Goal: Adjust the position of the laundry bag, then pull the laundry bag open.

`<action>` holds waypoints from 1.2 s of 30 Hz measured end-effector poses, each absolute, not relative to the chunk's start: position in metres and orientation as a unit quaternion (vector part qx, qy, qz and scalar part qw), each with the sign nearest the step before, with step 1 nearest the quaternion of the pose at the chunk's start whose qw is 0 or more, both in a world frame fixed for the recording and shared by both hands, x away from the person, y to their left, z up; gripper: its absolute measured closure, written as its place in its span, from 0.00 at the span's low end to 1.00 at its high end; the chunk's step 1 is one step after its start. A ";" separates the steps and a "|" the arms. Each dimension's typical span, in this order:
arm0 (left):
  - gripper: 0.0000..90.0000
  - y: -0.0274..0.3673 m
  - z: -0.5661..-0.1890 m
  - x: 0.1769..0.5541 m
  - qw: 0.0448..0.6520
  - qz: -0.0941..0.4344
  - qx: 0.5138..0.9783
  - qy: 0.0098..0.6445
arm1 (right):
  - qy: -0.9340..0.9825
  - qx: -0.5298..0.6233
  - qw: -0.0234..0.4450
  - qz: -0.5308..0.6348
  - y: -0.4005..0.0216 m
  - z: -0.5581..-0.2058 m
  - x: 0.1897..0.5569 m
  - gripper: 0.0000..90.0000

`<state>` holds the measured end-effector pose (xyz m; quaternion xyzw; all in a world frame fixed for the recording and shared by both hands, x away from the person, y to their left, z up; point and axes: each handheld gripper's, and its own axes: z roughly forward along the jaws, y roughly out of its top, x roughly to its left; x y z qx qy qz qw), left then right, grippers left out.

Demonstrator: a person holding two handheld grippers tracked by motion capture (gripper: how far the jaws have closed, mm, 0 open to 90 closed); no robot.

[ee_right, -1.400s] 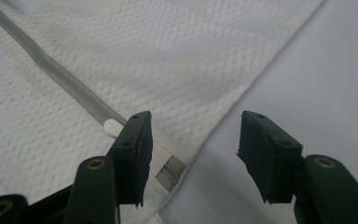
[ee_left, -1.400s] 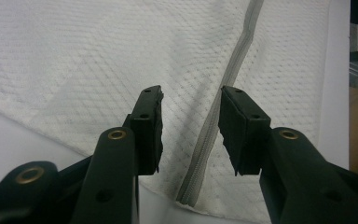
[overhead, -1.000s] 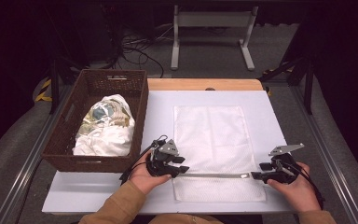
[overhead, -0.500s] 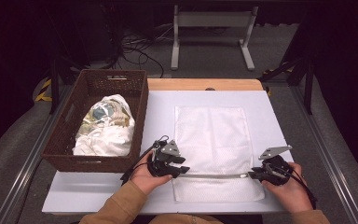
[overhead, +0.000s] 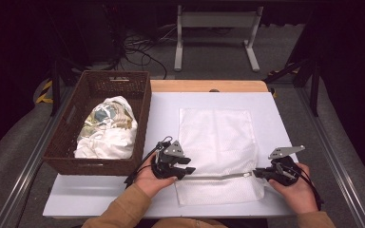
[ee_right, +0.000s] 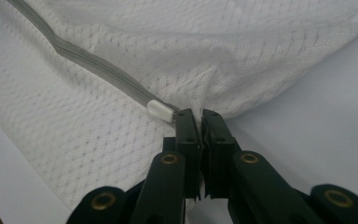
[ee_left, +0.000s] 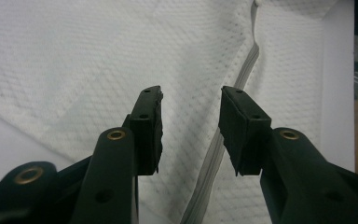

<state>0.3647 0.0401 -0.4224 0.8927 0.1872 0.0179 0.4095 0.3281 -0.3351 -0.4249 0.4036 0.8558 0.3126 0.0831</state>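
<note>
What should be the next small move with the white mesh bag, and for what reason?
Probably close the left gripper on the grey zipper: its jaws stand open around the zipper line. The right gripper, whose jaws have just closed, already pinches the mesh bag beside the white zipper pull, so the bag's end is held.

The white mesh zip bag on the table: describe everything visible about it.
The white mesh zip bag is a flat rectangle of fine netted fabric, lying on the white table top right of the brown wicker basket. A grey zipper crosses its near end, with a white pull at the right. The right gripper, whose jaws have just been closing, pinches the fabric beside the pull, bunching it. The left gripper stands open over the zipper.
</note>
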 end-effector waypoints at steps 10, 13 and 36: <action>0.65 0.026 -0.411 0.362 0.446 0.024 0.877 0.179 | 0.843 0.407 0.086 0.342 -0.338 -0.420 0.329 0.96; 0.64 0.020 -0.406 0.361 0.456 0.019 0.872 0.174 | 0.840 0.407 0.088 0.347 -0.339 -0.418 0.328 0.96; 0.65 -0.050 -0.398 0.353 0.478 -0.026 0.869 0.124 | 0.836 0.405 0.088 0.360 -0.342 -0.415 0.327 0.96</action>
